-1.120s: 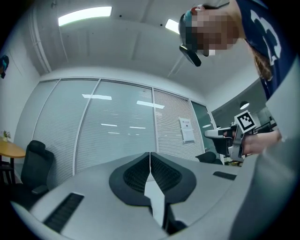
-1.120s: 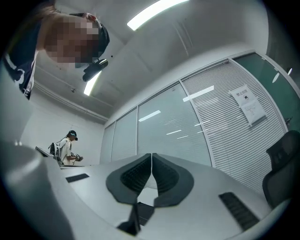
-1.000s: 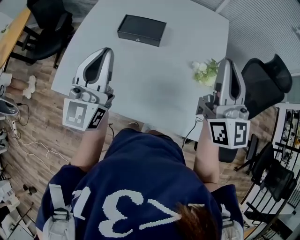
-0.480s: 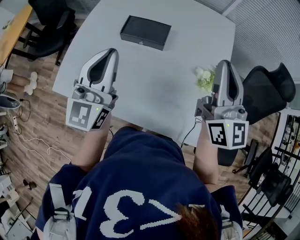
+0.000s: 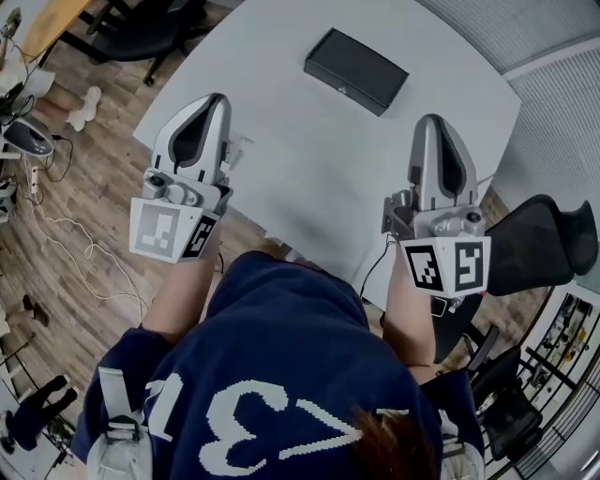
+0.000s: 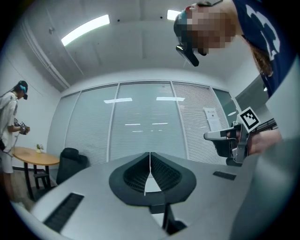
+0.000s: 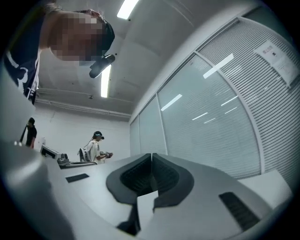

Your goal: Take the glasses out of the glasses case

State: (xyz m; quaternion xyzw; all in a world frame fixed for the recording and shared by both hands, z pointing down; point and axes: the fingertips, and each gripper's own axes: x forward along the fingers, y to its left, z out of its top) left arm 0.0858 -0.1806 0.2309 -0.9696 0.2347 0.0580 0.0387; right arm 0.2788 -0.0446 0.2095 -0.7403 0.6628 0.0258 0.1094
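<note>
A black glasses case (image 5: 356,70) lies closed at the far side of the white table (image 5: 309,169) in the head view. My left gripper (image 5: 212,101) is held up near the table's left front edge, jaws together with nothing between them. My right gripper (image 5: 429,124) is held up over the table's right front part, also shut and empty. Both gripper views point upward at the room: the left gripper (image 6: 150,154) and right gripper (image 7: 151,156) show their jaws meeting, with no case or glasses in them. The glasses themselves are not visible.
A black office chair (image 5: 539,248) stands right of the table, and another chair (image 5: 141,23) at the far left. Cables and small items lie on the wood floor (image 5: 56,234) at the left. Blinds cover glass walls (image 6: 145,126). People stand in the distance in both gripper views.
The head view has swung: the case now sits further right and the table appears turned. The small white flowers near my right gripper are out of sight. Both grippers stay raised and shut.
</note>
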